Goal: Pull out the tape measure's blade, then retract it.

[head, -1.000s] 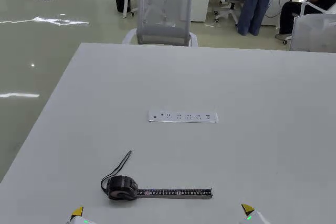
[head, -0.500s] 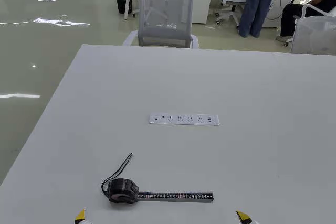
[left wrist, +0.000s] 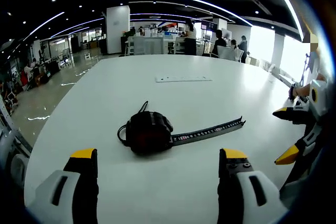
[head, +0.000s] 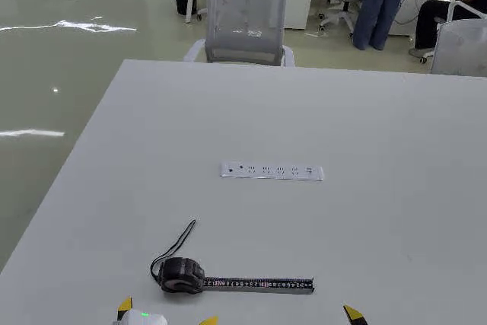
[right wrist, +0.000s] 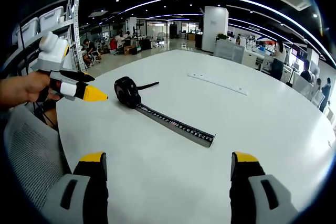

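The black tape measure is lying on the white tabletop just ahead of the left hand-held gripper. That gripper's jaws are standing spread wide, with the case lined up with the gap between them and touching neither. The blade is lying pulled out flat, running from the case off to that gripper's right, toward the right hand-held gripper. The right one is also holding its jaws wide apart, gripping nothing. The blade's free end is lying a little ahead of it, and the case is sitting further off to its front left. A black wrist strap is trailing from the case on the side away from both grippers.

In the head view the bottom edge is cutting off the right hand-held gripper, leaving one yellow tip showing. The blade's markings are too small to read. A power strip is sitting well beyond the tape measure.

Compared with half a second ago, the left hand-held gripper is reaching further into the head view, with both yellow tips and its white body showing close below the case. The tape measure is lying as before, with the same length of blade out.
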